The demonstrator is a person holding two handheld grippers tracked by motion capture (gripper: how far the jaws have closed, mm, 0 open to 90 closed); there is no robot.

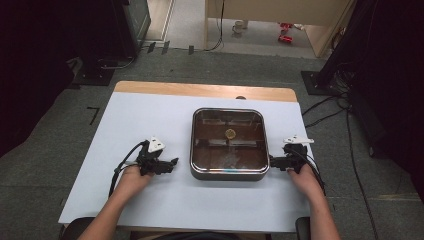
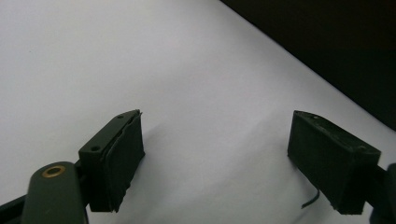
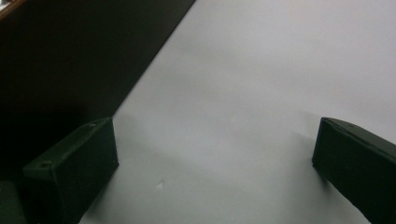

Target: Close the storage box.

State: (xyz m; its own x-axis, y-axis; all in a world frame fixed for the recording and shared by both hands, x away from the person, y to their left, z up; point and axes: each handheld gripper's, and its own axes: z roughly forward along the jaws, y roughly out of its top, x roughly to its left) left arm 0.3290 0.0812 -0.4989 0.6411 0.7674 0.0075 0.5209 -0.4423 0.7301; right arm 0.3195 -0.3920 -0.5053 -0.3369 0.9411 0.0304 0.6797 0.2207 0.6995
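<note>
Holding both grippers low on the white sheet, you've got nothing btwn either set of jaws. Your left gripper (image 1: 173,162) sits just left of the pan, jaws spread wide in the left gripper view (image 2: 219,163), only bare sheet in the gap, apart from the pan wall. Your right gripper (image 1: 272,162) is at the pan's right side, very near or touching the wall, can't tell which; jaws wide apart in the right gripper view (image 3: 212,168), empty. Square dark pan (image 1: 229,144) w/ glass lid sits mid table, small round yellowish item (image 1: 230,133) inside. White sheet (image 1: 150,115) covers the wooden table (image 1: 200,89).
</note>
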